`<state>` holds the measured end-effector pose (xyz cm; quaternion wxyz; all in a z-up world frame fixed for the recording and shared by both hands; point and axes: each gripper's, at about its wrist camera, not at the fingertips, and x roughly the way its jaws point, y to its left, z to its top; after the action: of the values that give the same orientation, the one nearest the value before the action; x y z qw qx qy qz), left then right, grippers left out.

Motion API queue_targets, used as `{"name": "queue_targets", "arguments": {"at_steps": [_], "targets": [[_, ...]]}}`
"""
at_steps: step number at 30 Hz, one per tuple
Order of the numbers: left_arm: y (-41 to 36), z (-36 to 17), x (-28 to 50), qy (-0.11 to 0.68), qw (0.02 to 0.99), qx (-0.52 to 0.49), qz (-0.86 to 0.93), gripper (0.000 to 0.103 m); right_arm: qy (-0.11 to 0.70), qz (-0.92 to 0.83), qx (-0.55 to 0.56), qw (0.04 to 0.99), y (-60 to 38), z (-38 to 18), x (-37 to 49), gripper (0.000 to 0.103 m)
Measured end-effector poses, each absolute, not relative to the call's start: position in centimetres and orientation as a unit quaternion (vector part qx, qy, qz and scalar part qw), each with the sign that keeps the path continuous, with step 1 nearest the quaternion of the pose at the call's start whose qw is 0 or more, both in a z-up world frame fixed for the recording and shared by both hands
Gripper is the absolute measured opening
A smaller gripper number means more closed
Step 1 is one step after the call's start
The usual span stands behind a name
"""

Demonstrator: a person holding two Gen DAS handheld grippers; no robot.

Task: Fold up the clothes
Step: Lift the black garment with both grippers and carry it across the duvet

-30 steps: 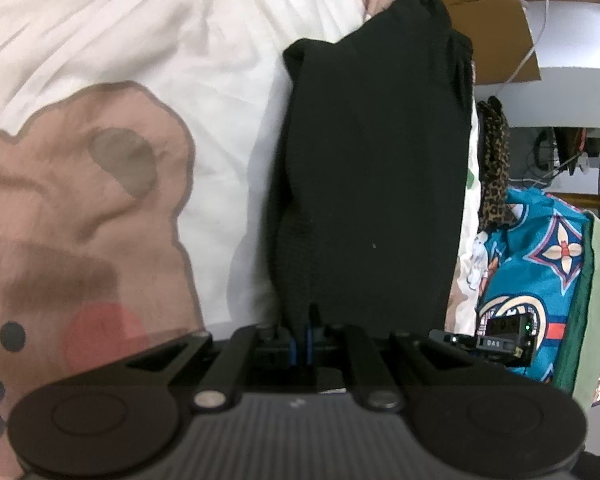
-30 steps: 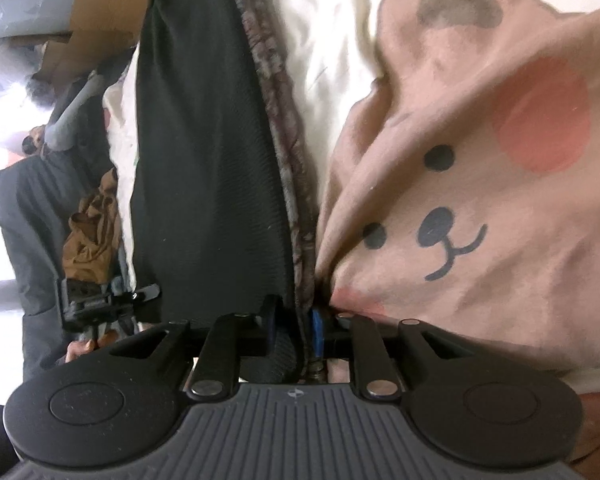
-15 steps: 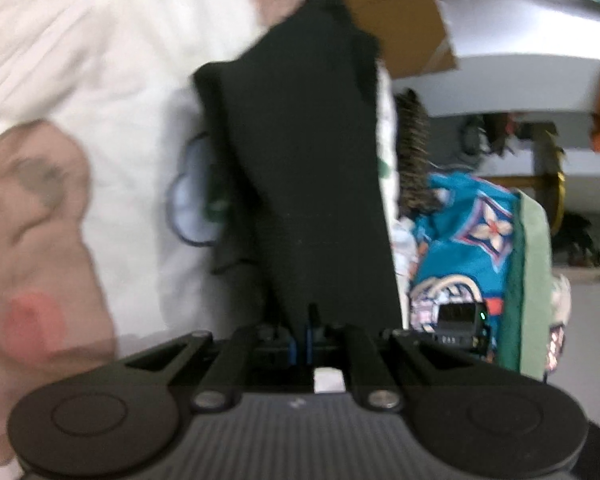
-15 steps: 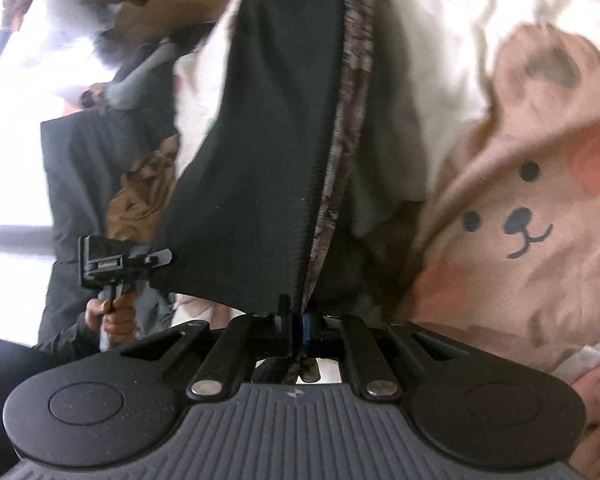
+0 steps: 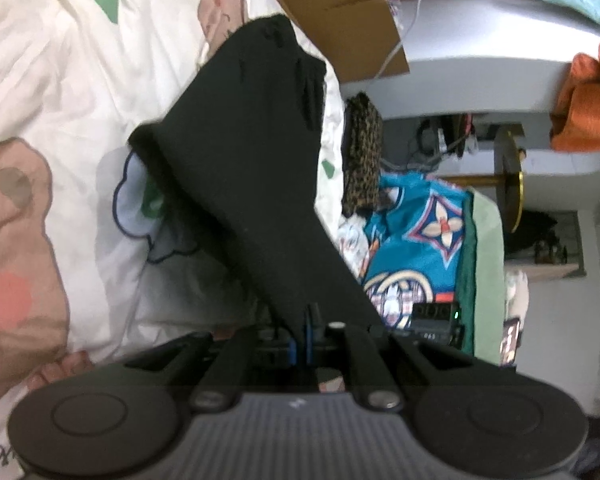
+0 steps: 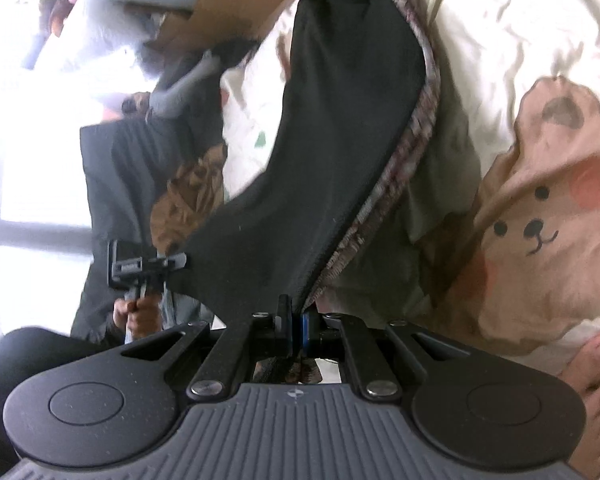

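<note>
A black garment [image 5: 256, 160] with a patterned purplish waistband hangs lifted above the bed, its far end still resting on the sheet. My left gripper [image 5: 302, 322] is shut on one near corner of it. In the right wrist view the same black garment [image 6: 340, 140] stretches away from my right gripper [image 6: 296, 320], which is shut on the corner beside the waistband [image 6: 400, 168]. The left gripper [image 6: 148, 266] shows across the cloth in that view, held by a hand. The right gripper [image 5: 436, 320] appears past the cloth's edge in the left wrist view.
The bed carries a cream sheet [image 5: 60, 60] printed with a pink bear [image 6: 540, 220]. A teal patterned cloth [image 5: 420, 240], a leopard-print item [image 5: 362, 160], a cardboard box [image 5: 340, 20] and an orange cloth [image 5: 588, 100] lie beyond. A bare toe [image 6: 596, 364] shows at the right.
Both grippers have risen and lifted the near edge of the black garment off the sheet. The right gripper's jaws went from partly apart to shut on the cloth.
</note>
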<state>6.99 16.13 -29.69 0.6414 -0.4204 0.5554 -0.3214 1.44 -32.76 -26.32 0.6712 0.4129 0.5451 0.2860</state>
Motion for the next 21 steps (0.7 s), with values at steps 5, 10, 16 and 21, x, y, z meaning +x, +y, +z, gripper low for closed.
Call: {"name": "queue_targets", "arguments": {"at_steps": [5,10,16,21], "targets": [[16.3,-30.4,9.3,0.533,0.652,-0.447,-0.302,0.004,0.508,0.258,0.446,0.690,-33.5,-26.5,2.9,0.002],[16.5,-31.4,11.1,0.523,0.656,-0.470,-0.274,0.004,0.481,0.224,0.464,0.709,-34.6,-27.2,4.5,0.002],[15.8,-30.9,13.8,0.521,0.670,-0.461,-0.258,0.004,0.472,0.208,0.461,0.723,-34.9,-27.4,6.8,0.003],[14.9,-30.2,17.0,0.537,0.681,-0.438,-0.237,0.004,0.470,0.196,0.442,0.738,-34.9,-26.7,9.4,0.003]]}}
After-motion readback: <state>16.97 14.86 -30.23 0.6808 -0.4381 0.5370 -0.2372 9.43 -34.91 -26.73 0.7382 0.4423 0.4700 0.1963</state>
